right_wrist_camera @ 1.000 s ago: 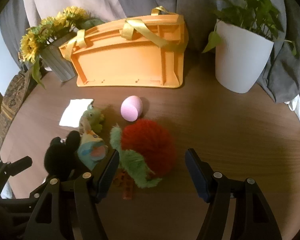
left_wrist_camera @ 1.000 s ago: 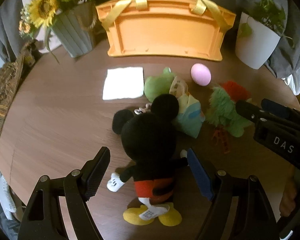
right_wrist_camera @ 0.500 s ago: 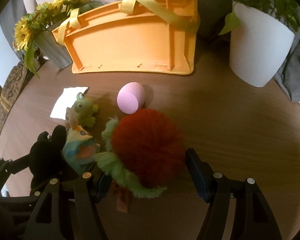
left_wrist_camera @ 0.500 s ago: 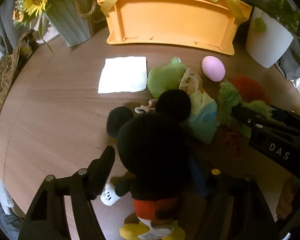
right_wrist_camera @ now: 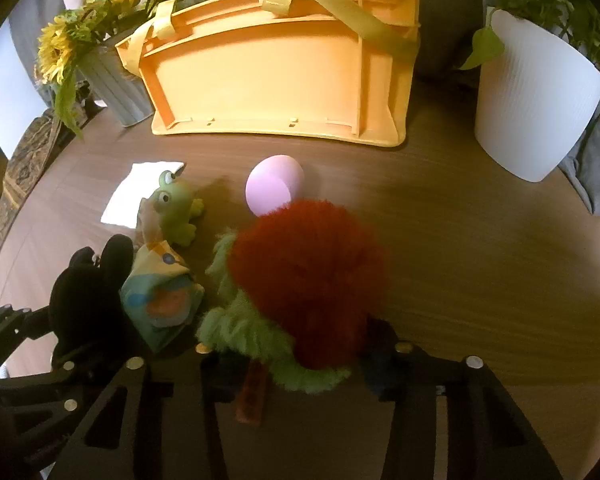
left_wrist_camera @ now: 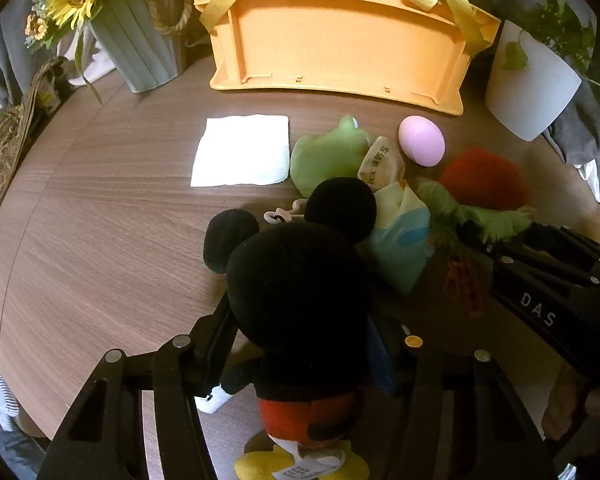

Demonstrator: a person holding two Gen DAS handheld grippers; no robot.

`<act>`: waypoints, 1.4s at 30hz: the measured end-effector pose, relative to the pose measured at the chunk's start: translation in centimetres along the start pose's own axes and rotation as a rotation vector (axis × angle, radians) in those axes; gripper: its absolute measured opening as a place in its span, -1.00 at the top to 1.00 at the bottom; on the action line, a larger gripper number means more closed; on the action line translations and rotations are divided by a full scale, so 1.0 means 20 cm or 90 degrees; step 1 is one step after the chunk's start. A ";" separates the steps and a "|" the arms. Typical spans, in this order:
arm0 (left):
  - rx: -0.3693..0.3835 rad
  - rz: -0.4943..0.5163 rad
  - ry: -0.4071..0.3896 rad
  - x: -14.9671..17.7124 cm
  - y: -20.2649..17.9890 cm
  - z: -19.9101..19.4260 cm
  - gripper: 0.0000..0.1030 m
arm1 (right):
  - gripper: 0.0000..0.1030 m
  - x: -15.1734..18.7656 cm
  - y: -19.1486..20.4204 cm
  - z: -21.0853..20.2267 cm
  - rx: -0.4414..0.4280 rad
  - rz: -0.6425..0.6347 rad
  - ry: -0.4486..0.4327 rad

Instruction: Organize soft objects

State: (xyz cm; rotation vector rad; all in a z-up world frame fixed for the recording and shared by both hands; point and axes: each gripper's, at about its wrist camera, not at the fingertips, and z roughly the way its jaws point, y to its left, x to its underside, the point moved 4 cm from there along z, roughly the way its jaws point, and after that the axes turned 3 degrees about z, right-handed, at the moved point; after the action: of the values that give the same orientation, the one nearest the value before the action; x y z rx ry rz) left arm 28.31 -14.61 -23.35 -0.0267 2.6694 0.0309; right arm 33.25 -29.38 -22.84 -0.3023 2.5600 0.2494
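Near the worktop's front edge, the left tongs point(left_wrist_camera: 300, 344) are closing around the Mickey Mouse plush point(left_wrist_camera: 296, 292) and the right tongs point(right_wrist_camera: 296, 356) around the red-and-green fuzzy plush point(right_wrist_camera: 300, 280); both look light and squishy, so I'd grab mid-body.

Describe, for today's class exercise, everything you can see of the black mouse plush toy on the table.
The black mouse plush toy is soft and fuzzy, with a large round black head, two round ears, a white-gloved hand, red shorts and yellow shoes bearing a white label. It lies on the brown wooden table, seen from behind, head toward the orange basket. The left gripper straddles its body, jaws closing, both fingers against its sides. One ear overlaps a pale blue-and-yellow soft toy beside it.
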 end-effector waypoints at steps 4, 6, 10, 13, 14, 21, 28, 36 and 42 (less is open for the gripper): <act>-0.004 0.007 -0.016 0.00 -0.01 -0.04 -0.10 | 0.29 0.01 0.00 -0.03 -0.001 0.002 -0.016; -0.010 0.012 -0.029 -0.01 -0.01 -0.07 -0.10 | 0.33 0.01 0.00 -0.05 -0.003 0.003 -0.022; -0.014 0.015 -0.052 -0.02 0.00 -0.12 -0.10 | 0.37 0.02 0.01 -0.09 -0.003 0.006 -0.043; -0.015 0.016 -0.066 -0.03 0.01 -0.15 -0.10 | 0.39 0.02 0.02 -0.13 -0.005 0.012 -0.057; -0.014 0.016 -0.072 -0.04 0.01 -0.16 -0.10 | 0.39 0.02 0.02 -0.15 -0.005 0.013 -0.062; -0.001 0.015 -0.113 -0.05 0.02 -0.29 -0.10 | 0.39 0.00 0.06 -0.28 -0.005 0.013 -0.102; 0.009 0.026 -0.168 -0.08 0.04 -0.45 -0.10 | 0.39 -0.03 0.11 -0.46 0.005 0.019 -0.152; 0.015 0.045 -0.231 -0.15 0.09 -0.63 -0.10 | 0.39 -0.08 0.17 -0.63 0.014 0.021 -0.197; 0.029 0.060 -0.276 -0.22 0.14 -0.74 -0.10 | 0.39 -0.14 0.24 -0.76 0.028 0.024 -0.239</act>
State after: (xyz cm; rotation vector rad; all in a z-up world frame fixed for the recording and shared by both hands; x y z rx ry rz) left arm 25.33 -12.09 -8.07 0.1086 2.2356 0.0059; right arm 26.81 -27.81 -8.10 -0.1708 2.1989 0.2380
